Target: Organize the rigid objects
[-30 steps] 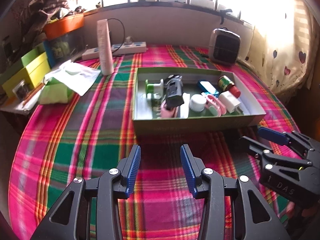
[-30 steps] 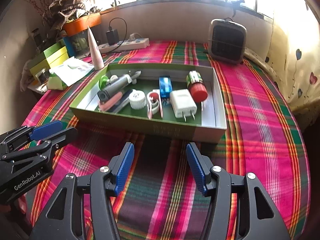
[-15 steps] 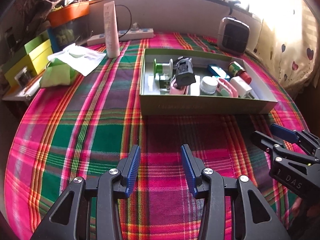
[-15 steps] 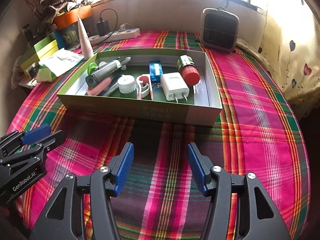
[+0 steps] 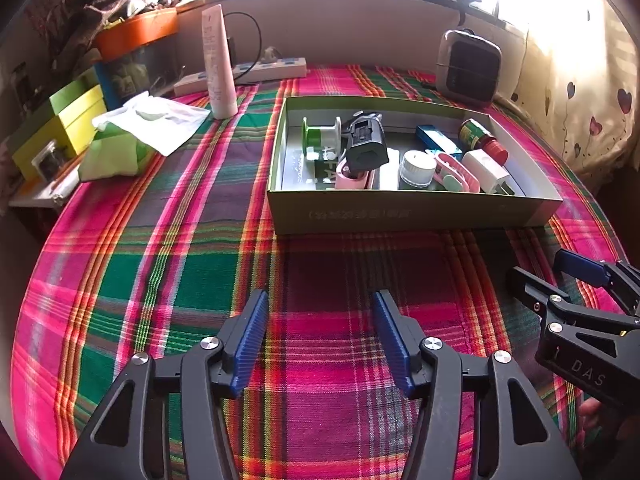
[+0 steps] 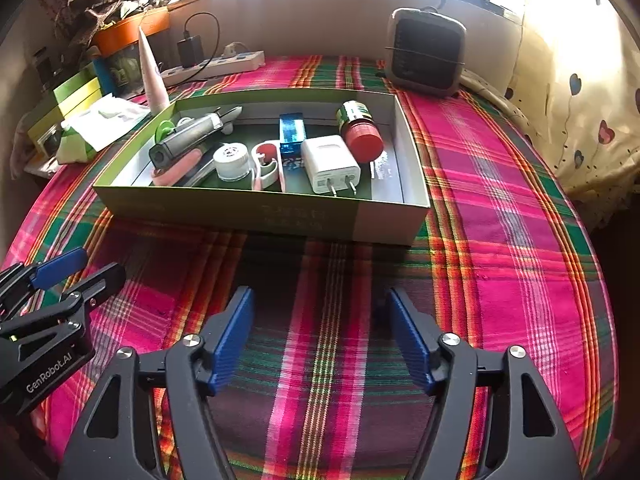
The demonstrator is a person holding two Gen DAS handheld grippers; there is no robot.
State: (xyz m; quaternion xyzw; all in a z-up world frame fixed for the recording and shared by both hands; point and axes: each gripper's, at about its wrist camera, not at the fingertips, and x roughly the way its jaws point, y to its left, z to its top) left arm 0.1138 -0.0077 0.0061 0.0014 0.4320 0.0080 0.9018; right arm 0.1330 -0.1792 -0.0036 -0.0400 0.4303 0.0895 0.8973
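A shallow green box (image 5: 408, 212) (image 6: 256, 208) sits on the plaid cloth and holds several small items: a white charger (image 6: 330, 164), a red-capped bottle (image 6: 362, 136), a white jar (image 6: 233, 160), a blue pack (image 6: 293, 132), a black tool (image 5: 365, 146) and a green spool (image 5: 320, 136). My left gripper (image 5: 320, 340) hovers over bare cloth in front of the box, its jaws opening with nothing between them. My right gripper (image 6: 322, 340) hangs beside it, also in front of the box, jaws opening and empty. Each gripper shows at the edge of the other's view.
A small heater (image 6: 426, 52) stands behind the box. A white tube (image 5: 218, 64), a power strip (image 5: 272, 70), a tissue pack (image 5: 120, 148) and green-yellow boxes (image 5: 60, 124) crowd the far left. A curtain (image 6: 580, 100) hangs at the right.
Both grippers' jaws stand wider than in the earlier frames. Both views have tilted and drawn back a little, so the box sits a little lower in them.
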